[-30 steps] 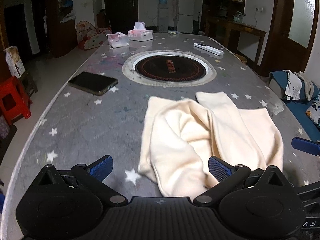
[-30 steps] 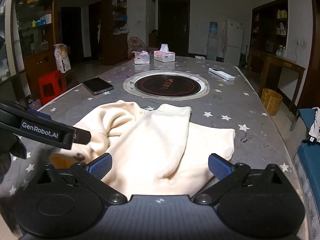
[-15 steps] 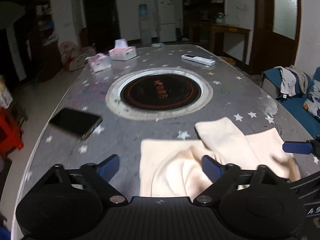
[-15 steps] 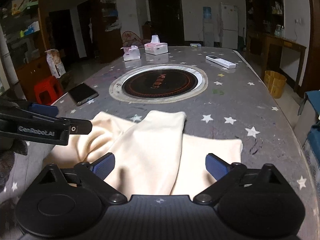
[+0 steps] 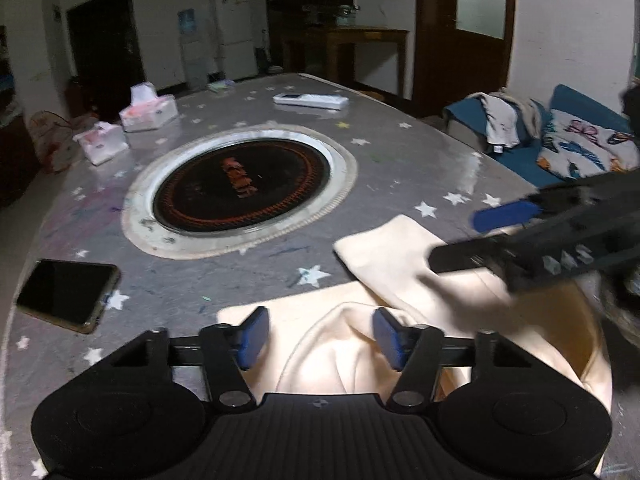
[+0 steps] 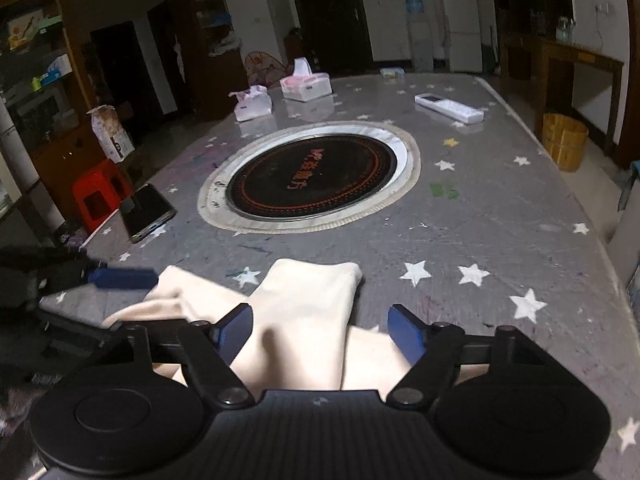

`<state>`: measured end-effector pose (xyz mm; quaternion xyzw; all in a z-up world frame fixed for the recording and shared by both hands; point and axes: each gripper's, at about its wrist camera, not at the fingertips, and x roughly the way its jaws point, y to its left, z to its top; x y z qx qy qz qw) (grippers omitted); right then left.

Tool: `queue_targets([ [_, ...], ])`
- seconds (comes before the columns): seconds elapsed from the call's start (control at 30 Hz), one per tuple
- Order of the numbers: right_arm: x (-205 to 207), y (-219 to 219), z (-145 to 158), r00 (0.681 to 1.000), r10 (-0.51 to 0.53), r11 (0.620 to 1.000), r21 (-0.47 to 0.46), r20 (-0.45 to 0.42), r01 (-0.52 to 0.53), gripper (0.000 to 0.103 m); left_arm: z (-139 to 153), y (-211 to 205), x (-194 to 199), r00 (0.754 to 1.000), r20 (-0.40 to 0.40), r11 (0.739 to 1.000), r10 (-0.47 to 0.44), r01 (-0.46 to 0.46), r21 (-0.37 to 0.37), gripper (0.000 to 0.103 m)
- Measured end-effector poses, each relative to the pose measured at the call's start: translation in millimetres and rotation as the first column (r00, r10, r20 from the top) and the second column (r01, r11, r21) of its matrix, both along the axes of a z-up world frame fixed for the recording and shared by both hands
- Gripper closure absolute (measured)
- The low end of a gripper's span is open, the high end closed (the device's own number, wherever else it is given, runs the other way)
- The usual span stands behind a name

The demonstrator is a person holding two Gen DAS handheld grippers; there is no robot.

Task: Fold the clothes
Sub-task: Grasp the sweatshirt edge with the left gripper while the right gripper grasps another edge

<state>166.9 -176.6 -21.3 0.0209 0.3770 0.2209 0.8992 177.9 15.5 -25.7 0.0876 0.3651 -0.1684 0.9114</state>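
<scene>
A cream garment (image 5: 404,288) lies crumpled at the near edge of the grey star-patterned table (image 5: 280,248); it also shows in the right wrist view (image 6: 308,304). My left gripper (image 5: 318,340) is open, its blue pads on either side of a raised fold of the cloth. My right gripper (image 6: 320,332) is open over a folded sleeve that runs between its fingers. In the left wrist view the right gripper (image 5: 504,216) reaches in from the right above the garment. In the right wrist view the left gripper (image 6: 120,278) shows at the left edge.
A round black hotplate (image 5: 240,184) sits in the table's middle. A dark phone (image 5: 66,294) lies near the left edge. Two tissue packs (image 5: 148,110) and a white remote (image 5: 310,100) lie at the far end. A blue sofa with clothes (image 5: 560,136) stands right.
Both grippers have dropped lower over the garment and narrowed their jaws somewhat. The left wrist view has swung so the right gripper now reaches across the cloth.
</scene>
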Motion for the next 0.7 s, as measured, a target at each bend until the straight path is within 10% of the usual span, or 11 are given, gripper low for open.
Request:
queue_targets([
  [0.3,32,7,-20,0.995,0.031,0.999,0.036,-0.096,-0.027,0.051,-7,7,-4,0.998,-0.016,0.997,-0.064,0.063,-0.049,0.098],
  [0.5,27,2,-16,0.995,0.044,0.994,0.105,-0.089,-0.034,0.09,-5,18,-9,1.0,-0.012,0.996,-0.021,0.02,-0.083,0.1],
  [0.7,12,-9,1,0.999,0.026,0.988,0.155,-0.045,-0.019,0.098,-2,11,-14,0.999,0.006,0.997,-0.037,0.037,-0.061,0.087],
])
